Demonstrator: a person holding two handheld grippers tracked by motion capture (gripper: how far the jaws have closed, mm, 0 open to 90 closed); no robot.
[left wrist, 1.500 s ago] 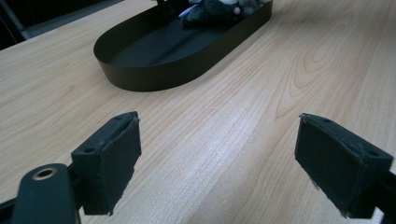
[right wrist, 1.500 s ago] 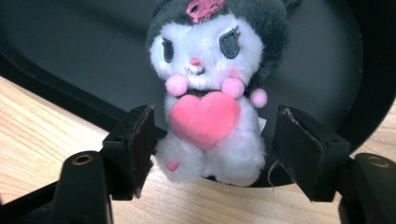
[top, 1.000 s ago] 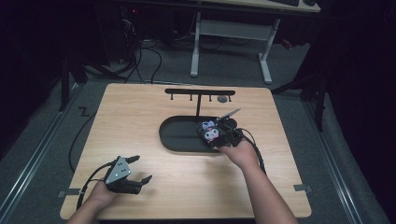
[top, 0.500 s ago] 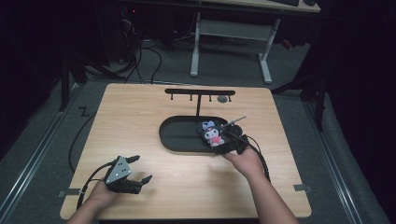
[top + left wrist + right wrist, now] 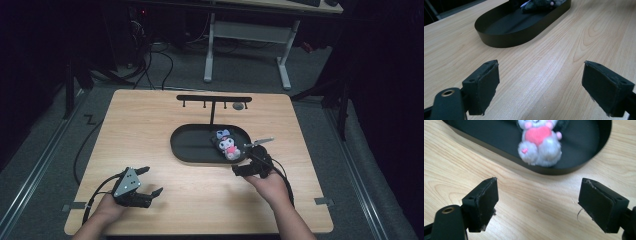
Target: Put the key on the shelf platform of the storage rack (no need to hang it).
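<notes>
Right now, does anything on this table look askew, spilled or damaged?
Nothing stands out. The plush toy lies inside the black tray, at its right end, and nothing has spilled onto the table. Both grippers, left and right, are open and empty. The right gripper's pads look a little frayed at the edges, which seems like ordinary wear.

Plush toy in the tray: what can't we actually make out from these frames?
- Plush toy: in the right hand-held gripper view its head is cut off by the top edge.
- In the left hand-held gripper view the toy is dark, half behind the tray wall and clipped at the top.
- In the high view its face is too small to read.
- Small grey object on the rack: too small to identify.
</notes>
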